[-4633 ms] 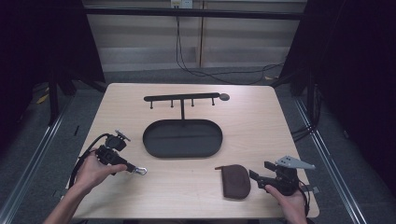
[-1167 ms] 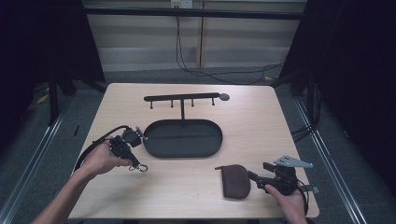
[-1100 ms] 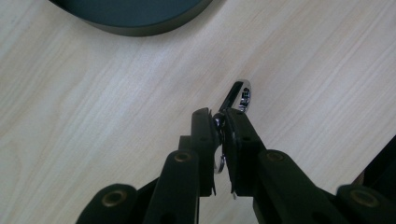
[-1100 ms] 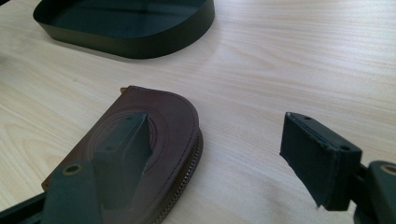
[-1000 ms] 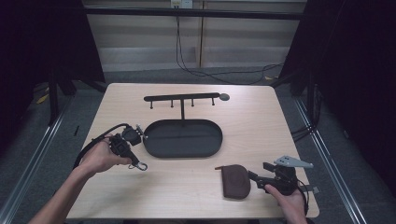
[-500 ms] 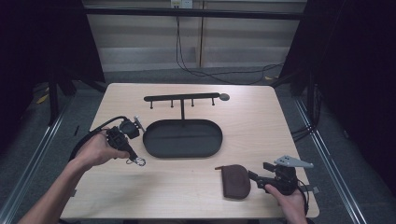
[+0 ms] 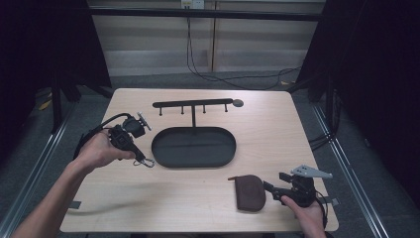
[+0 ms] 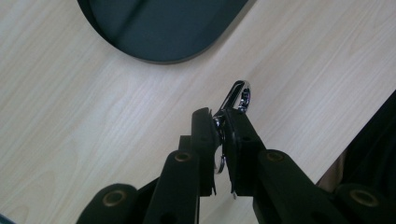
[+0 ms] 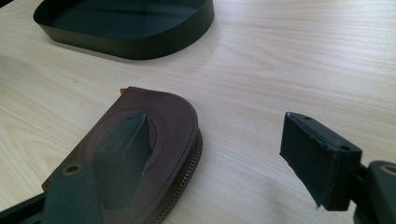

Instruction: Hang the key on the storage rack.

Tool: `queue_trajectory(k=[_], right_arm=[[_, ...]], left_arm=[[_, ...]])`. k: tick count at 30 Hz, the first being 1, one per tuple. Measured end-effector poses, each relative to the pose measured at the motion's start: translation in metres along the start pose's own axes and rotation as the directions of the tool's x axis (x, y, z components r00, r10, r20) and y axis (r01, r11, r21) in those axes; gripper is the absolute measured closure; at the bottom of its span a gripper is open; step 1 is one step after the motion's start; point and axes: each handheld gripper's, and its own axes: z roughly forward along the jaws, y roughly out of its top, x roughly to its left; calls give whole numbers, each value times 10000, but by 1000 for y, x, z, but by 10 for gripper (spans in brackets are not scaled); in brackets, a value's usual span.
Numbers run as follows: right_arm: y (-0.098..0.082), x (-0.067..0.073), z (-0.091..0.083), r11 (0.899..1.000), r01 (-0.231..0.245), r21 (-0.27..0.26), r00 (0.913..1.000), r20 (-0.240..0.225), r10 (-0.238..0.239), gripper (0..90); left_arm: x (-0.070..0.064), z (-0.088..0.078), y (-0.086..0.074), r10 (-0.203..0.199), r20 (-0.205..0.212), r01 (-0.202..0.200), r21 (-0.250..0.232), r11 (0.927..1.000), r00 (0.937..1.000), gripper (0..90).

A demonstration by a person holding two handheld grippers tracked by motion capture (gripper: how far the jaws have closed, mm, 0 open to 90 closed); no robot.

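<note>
My left gripper (image 7: 140,158) is shut on a small silver snap clip (image 7: 147,162), held just above the table left of the black oval tray (image 7: 193,148). In the left gripper view the clip (image 8: 240,95) sticks out past the closed jaws of my left gripper (image 8: 221,125), with the tray's end (image 8: 163,28) beyond. My right gripper (image 7: 271,192) rests open at the front right, beside a brown zipped pouch (image 7: 249,192). In the right gripper view one jaw lies over the pouch (image 9: 170,116), the other stands apart on bare wood, and my right gripper (image 9: 217,126) grips nothing.
A black hook rack (image 7: 193,104) on a post stands behind the tray, with a grey round knob (image 7: 238,103) at its right end. The tray's wall (image 9: 140,46) lies ahead of the pouch. Cables trail from both grippers. The table's front edge is close to both hands.
My left hand has risen and drifted back and left with the clip still in its jaws. The right hand and the pouch have stayed put.
</note>
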Motion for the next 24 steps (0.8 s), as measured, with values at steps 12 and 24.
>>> queue_trajectory(k=[12, 24], right_arm=[[0, 0, 0, 10000, -37, -4, 10000, -30, 37, 242], [0, 0, -1, 10000, -38, -7, 10000, -25, 38, 241]], left_arm=[[2, -9, 6, -73, -49, 72, -105, 9999, 10000, 831], [7, -22, 15, -91, -149, 87, -259, 9996, 9998, 831]])
